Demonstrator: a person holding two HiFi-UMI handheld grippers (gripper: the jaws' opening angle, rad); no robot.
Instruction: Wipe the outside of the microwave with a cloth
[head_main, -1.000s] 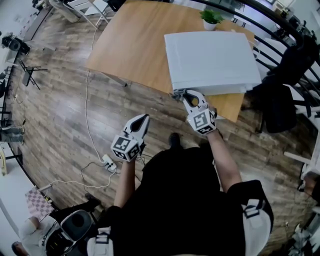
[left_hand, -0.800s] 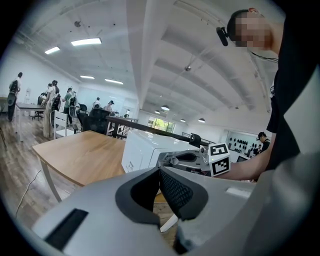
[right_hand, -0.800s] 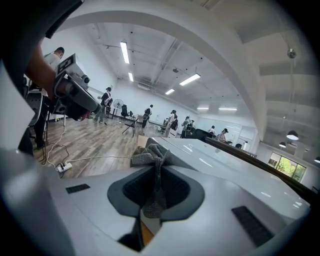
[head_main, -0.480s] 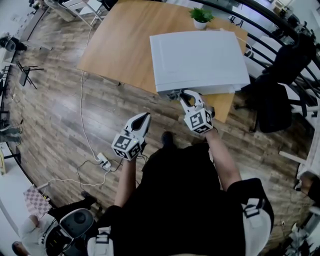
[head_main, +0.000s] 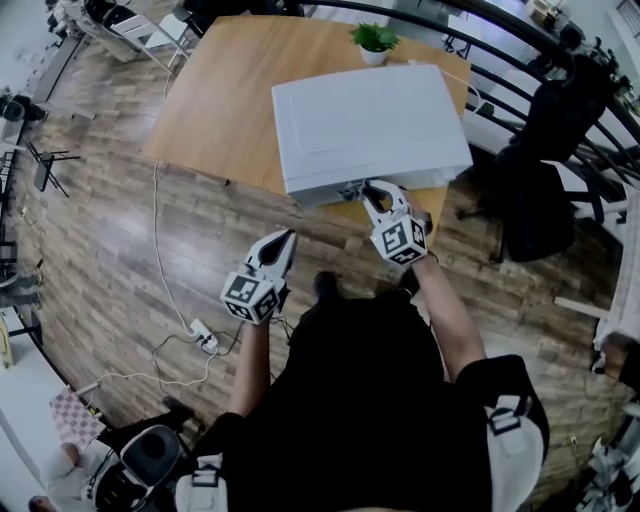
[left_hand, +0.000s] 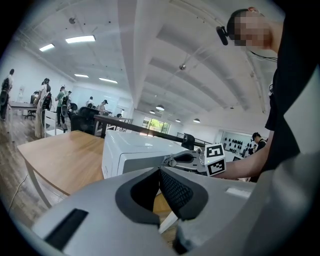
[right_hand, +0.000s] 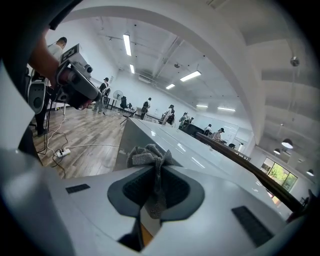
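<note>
Head view: white microwave (head_main: 370, 125) sits on the wooden table (head_main: 215, 110) at its near edge, small potted plant (head_main: 373, 40) just behind it at the far edge. Right gripper (head_main: 362, 190) is at the microwave's lower front edge, jaws pointing at it; a bit of grey cloth (head_main: 349, 189) shows at the tips against the casing. Right gripper view confirms: jaws pinching the cloth (right_hand: 149, 156), bunched above the pads with a tail hanging down between them, microwave (right_hand: 132, 140) directly behind it. Left gripper (head_main: 287, 238) hangs lower and to the left, over the wood floor (head_main: 100, 250), apart from the table and microwave. Left gripper view: jaws pressed together, tips meeting, nothing between them; microwave (left_hand: 135, 150) and the right gripper (left_hand: 171, 161) visible beyond. Cable and power strip (head_main: 203, 335) lie on the floor near the person's feet; black chair (head_main: 535, 200) to the right of the table.
</note>
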